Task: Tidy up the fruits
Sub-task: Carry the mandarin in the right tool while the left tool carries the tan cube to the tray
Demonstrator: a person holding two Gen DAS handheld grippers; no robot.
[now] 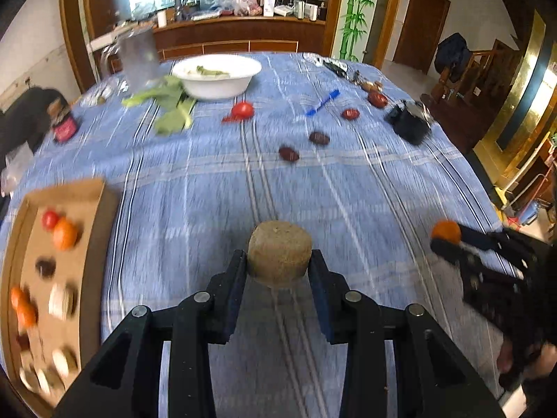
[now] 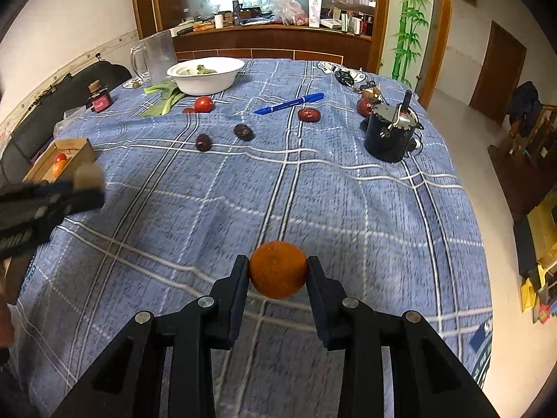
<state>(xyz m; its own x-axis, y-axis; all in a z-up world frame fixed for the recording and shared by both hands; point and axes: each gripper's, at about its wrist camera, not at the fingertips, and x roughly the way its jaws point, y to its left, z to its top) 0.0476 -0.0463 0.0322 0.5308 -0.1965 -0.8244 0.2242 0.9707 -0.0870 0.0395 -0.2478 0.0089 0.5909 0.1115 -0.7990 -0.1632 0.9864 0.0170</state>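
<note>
My left gripper is shut on a brown, rough, round fruit and holds it above the blue checked tablecloth. A cardboard box at the left holds a tomato, oranges, dark dates and pale pieces. My right gripper is shut on an orange; it also shows at the right of the left wrist view. Dark red dates and a tomato lie loose on the cloth farther back.
A white bowl with greens, leafy stalks, a clear jug, a small ink bottle, a blue marker, keys and a black cylinder device sit on the table's far half.
</note>
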